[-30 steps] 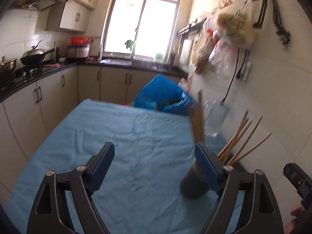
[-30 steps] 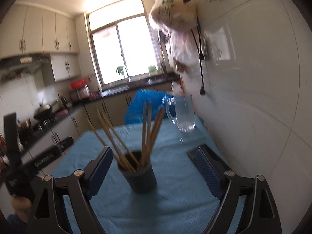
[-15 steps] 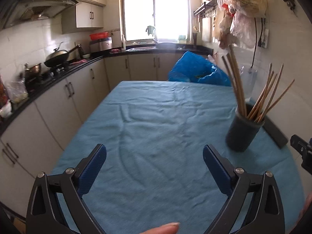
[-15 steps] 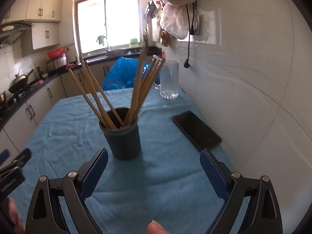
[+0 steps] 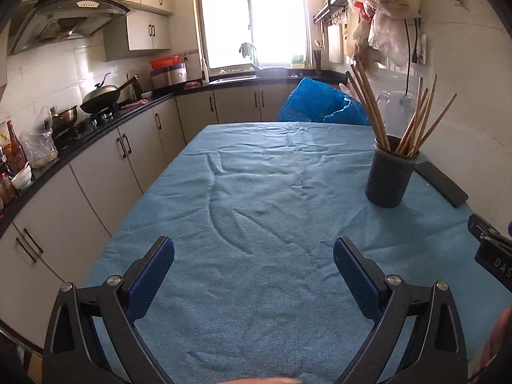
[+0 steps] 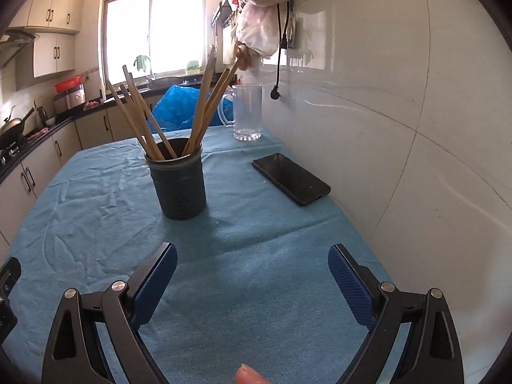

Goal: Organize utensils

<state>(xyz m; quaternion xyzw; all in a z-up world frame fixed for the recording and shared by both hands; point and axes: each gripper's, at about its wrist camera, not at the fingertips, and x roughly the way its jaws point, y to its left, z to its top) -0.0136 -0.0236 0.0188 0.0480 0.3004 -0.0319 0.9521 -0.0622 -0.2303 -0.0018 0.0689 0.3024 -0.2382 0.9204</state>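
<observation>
A dark round utensil holder (image 5: 388,176) stands upright on the blue tablecloth (image 5: 256,224), with several wooden chopsticks (image 5: 412,121) fanned out of it. It also shows in the right wrist view (image 6: 179,185) with the chopsticks (image 6: 204,102). My left gripper (image 5: 254,256) is open and empty, well short of the holder and to its left. My right gripper (image 6: 252,264) is open and empty, short of the holder, which sits ahead and to the left.
A black phone (image 6: 291,177) lies flat right of the holder near the tiled wall. A clear glass mug (image 6: 246,113) and a blue plastic bag (image 5: 320,104) stand at the table's far end. Kitchen cabinets and a stove (image 5: 96,108) run along the left. Bags hang on the wall.
Both grippers have drawn back from the holder toward the near end of the table, so the holder now looks smaller and farther. Both stay open and empty.
</observation>
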